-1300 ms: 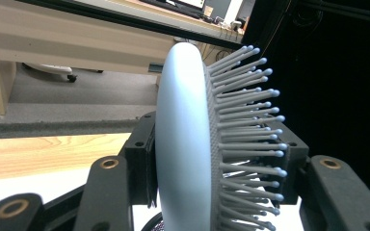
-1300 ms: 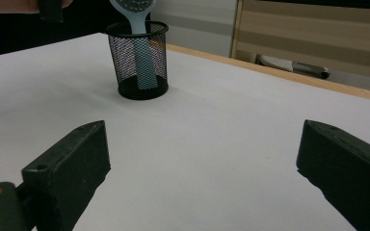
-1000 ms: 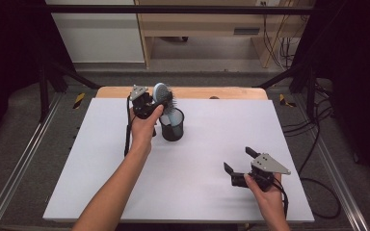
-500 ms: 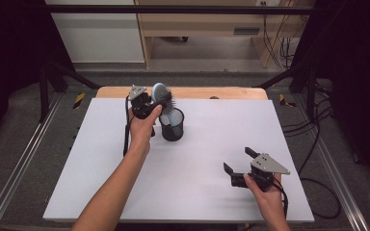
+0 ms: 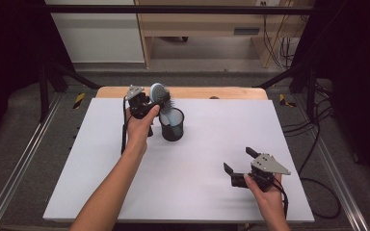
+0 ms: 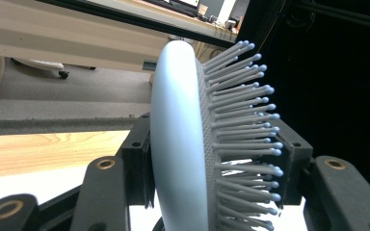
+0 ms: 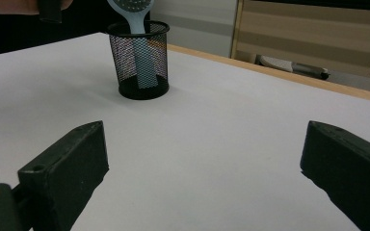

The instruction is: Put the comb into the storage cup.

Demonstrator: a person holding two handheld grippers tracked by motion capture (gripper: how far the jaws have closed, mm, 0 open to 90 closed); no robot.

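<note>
A pale blue hairbrush stands tilted with its handle down in a black mesh cup at the far middle of the white table. My left gripper is shut on the brush head. In the left gripper view one pad lies against the smooth back of the hairbrush and the other against the bristle tips; the jaws have just eased open slightly with the head still between them. Near the front right, my right gripper rests open and holds nothing. The right gripper view shows the cup and brush far off.
A wooden strip runs along the table's far edge, with a wooden shelf unit on the floor behind. Metal rails flank both sides, and cables lie to the right.
</note>
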